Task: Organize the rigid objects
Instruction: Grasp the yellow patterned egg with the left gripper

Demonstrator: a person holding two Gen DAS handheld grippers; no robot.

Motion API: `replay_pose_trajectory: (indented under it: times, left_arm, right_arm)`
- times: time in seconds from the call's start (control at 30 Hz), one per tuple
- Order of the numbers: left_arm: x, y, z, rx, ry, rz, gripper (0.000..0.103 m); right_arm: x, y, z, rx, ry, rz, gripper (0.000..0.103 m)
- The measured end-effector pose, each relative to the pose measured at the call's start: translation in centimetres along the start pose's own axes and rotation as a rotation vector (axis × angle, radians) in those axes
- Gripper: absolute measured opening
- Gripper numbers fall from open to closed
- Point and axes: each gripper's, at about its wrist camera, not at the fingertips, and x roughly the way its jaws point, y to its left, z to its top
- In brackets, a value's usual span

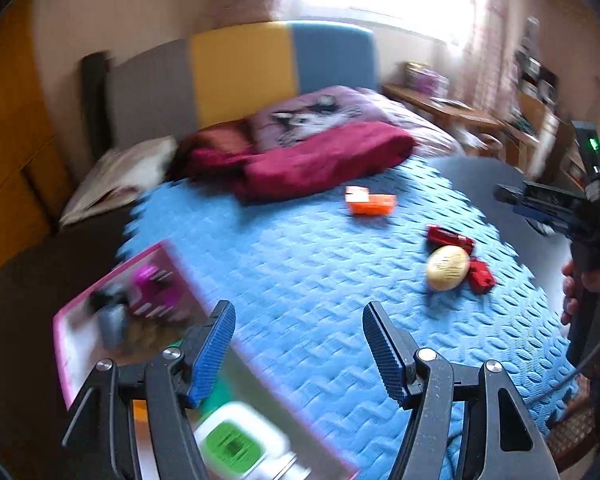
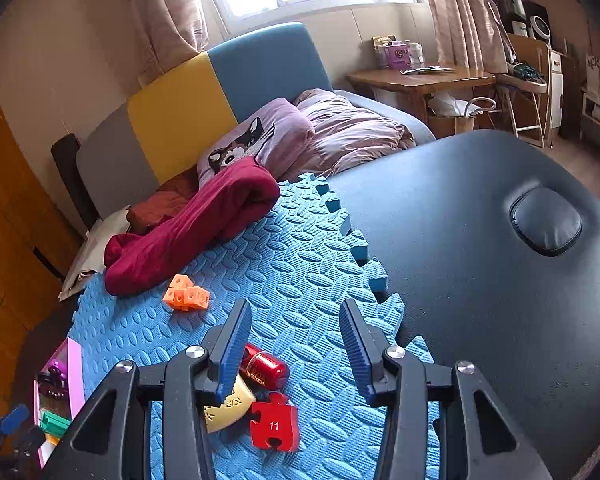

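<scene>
L gripper: I am holding it spread wide, grasping nothing, over blue foam mat | R gripper: gaping, empty, hovering above red cylinder, cream oval piece, red puzzle piece | orange cubes: lying farther up mat.

A foam mat covers part of a padded bench, whose bare part lies to the mat's right. Near the mat's far edge lies a folded cloth, with a cluster of cubes just before it. Toward the near right edge, a cylinder, an oval piece and a puzzle piece sit close together. A tray sits at the mat's near left corner.
</scene>
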Motion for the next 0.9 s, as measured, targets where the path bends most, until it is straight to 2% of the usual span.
replay_pose_trajectory:
  times: [0.2,0.3,0.53,0.73,0.8,0.83,0.9]
  left_arm:
    - [4.5,-6.0,1.9,0.189,0.041,-0.127,0.067]
    - [6.3,-8.8,2.3,0.267,0.063,-0.167,0.067]
    - [10.4,-12.7,3.0,0.384,0.116,-0.241,0.068]
    - [13.4,-13.2,3.2,0.371,0.17,-0.301,0.068]
    - [14.2,-12.9,3.1,0.328,0.186,-0.313,0.053]
    - [14.0,-12.7,3.1,0.307,0.168,-0.312,0.047]
    - [13.6,-11.9,3.1,0.254,0.163,-0.308,0.044]
  right_arm:
    - [0.0,-0.1,0.1,0.011,0.006,0.021,0.046]
    - [-0.1,-0.7,0.3,0.039,0.0,0.035,0.046]
    - [-0.4,-2.3,0.7,0.129,-0.008,0.057,0.046]
    - [0.3,-2.7,0.6,0.152,0.024,0.065,0.047]
    - [0.5,-2.6,0.6,0.147,0.033,0.064,0.047]
    - [0.6,-2.5,0.5,0.144,0.037,0.063,0.047]
    - [0.8,-2.4,0.4,0.14,0.047,0.066,0.047]
